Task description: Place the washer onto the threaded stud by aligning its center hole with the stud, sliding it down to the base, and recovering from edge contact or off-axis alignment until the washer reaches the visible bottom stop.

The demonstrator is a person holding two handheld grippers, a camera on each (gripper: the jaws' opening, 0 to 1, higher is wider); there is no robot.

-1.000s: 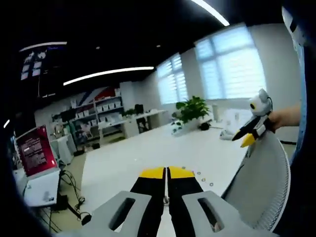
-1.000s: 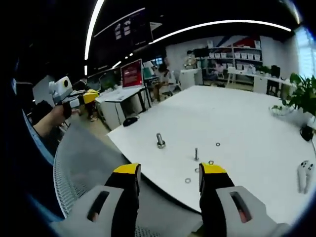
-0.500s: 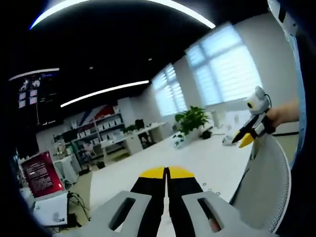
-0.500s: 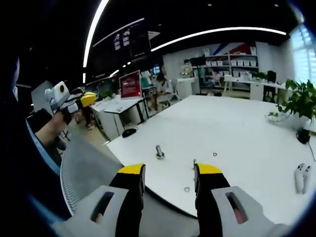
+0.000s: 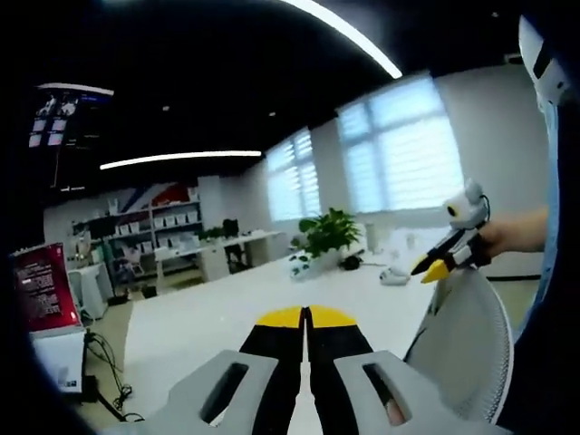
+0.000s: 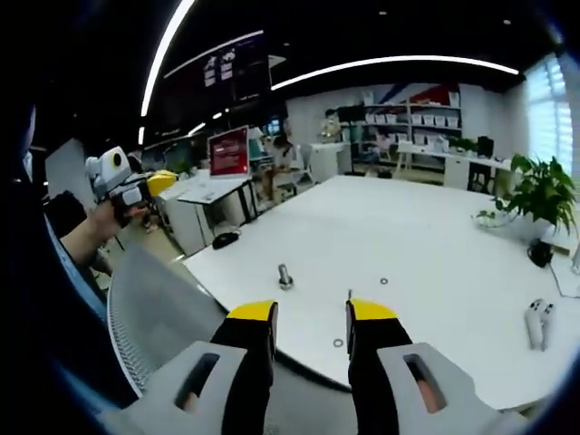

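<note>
Both grippers hover off the table's near edge — nothing held.

Right gripper [image 6: 311, 315] jaws stand apart; left gripper [image 5: 305, 317] jaws pressed together. A washer [image 6: 338, 343] lies near the white table [image 6: 435, 263] rim, another washer [image 6: 383, 281] beyond the threaded stud [image 6: 349, 294] — open tabletop behind.
</note>
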